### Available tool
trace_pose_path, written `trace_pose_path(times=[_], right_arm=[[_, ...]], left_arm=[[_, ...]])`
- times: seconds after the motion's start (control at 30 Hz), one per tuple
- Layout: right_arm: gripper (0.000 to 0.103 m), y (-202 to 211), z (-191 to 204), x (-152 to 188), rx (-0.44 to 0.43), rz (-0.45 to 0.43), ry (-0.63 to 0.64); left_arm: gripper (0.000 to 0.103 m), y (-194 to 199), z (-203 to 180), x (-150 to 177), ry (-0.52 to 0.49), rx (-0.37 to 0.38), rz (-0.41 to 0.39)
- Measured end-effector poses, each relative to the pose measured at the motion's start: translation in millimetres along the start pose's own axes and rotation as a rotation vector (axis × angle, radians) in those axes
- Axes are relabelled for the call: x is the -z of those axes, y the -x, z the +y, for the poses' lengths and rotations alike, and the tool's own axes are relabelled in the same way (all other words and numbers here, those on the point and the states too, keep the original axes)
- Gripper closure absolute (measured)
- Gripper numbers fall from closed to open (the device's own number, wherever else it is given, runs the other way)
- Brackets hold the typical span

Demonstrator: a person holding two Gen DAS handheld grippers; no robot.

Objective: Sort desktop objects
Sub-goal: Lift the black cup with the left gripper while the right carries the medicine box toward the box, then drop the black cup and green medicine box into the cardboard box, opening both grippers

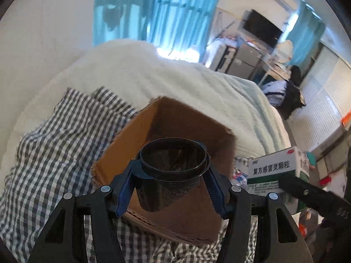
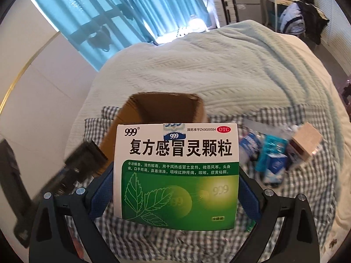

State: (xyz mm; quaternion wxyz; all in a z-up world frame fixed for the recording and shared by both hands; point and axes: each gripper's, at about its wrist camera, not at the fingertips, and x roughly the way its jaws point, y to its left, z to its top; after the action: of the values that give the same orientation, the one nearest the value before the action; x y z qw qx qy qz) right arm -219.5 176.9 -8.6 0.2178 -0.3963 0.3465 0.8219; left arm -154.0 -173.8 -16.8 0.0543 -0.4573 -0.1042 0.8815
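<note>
My left gripper [image 1: 173, 173] is shut on a dark translucent plastic cup [image 1: 173, 175], held upright just above the open brown cardboard box [image 1: 193, 219]. My right gripper [image 2: 175, 175] is shut on a white-and-green medicine box [image 2: 176, 175], held in front of the same cardboard box [image 2: 162, 107]. The medicine box also shows at the right of the left wrist view [image 1: 276, 171]. The left gripper shows blurred at the left of the right wrist view [image 2: 83, 160]. The box stands on a checked cloth [image 1: 54, 149] on a bed.
Several small blue and white packs [image 2: 272, 155] and a tan block [image 2: 307, 140] lie on the checked cloth to the right of the box. A pale green blanket [image 2: 219, 70] covers the bed behind. Blue curtains [image 2: 98, 15] and furniture stand beyond.
</note>
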Motion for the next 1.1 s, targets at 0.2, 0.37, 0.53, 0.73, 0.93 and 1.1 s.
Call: trace_pose_path(times=[0.2,0.37,0.53,0.73,0.93,1.1], right_arm=[[0.006,-38,23,-13,-0.070,0.007,-0.043],[0.005,-53,29,-19,-0.122,-0.004,-0.089],[0.000,-52,18,-23,-0.175,-0.041,-0.183],[0.000,-32,7,-24,-0.155,-0.075,-0.196],[0.000,0,1,-21,-0.073,-0.106,-0.102],[0.000,33,-13,-12,0.082,-0.162,0.032]], left_arm=[[0.042,-19,19,0,-0.012,-0.044,0.004],[0.036,-27,24,-4,-0.031,-0.027,-0.006],[0.015,-30,26,-4,-0.028,-0.049,-0.015],[0.014,-20,28,-4,0.012,-0.021,-0.003],[0.009,-3,7,3,-0.018,-0.013,-0.024],[0.009,3,-21,11,-0.069,0.012,-0.002]])
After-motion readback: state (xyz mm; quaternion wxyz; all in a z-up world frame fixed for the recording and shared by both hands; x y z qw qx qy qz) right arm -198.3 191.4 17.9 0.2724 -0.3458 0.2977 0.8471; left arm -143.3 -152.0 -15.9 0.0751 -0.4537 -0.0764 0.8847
